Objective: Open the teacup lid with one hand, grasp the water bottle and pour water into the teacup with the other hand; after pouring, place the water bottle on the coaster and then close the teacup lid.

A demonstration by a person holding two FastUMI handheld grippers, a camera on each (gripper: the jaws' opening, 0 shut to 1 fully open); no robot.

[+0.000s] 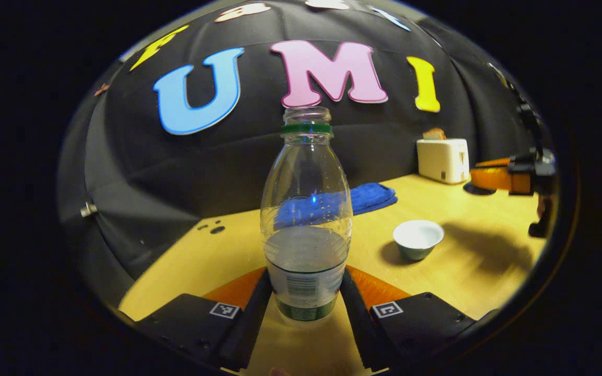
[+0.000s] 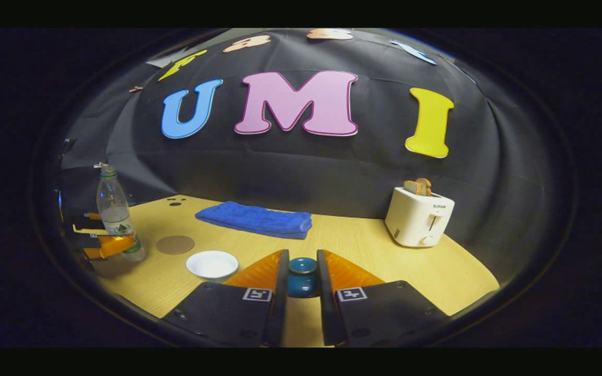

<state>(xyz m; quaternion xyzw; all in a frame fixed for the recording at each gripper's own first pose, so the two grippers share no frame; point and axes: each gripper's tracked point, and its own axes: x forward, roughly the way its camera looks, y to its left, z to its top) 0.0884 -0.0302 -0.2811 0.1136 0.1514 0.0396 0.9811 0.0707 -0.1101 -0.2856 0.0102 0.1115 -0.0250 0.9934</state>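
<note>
The place was a staged recording booth dressed as a small kitchen corner. A wrinkled black cloth wall closed in a pale yellow wooden desk. Near the desk's far right corner stood a white plastic toaster holding bread slices. A folded blue towel lay along the far edge, against the cloth.

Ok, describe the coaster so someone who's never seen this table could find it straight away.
Start at the folded blue towel along the back of the wooden table. Nearer and to its left lies the coaster, beside the water bottle. It's a flat brown disc; the neighbouring white teacup is a raised bowl.
</note>
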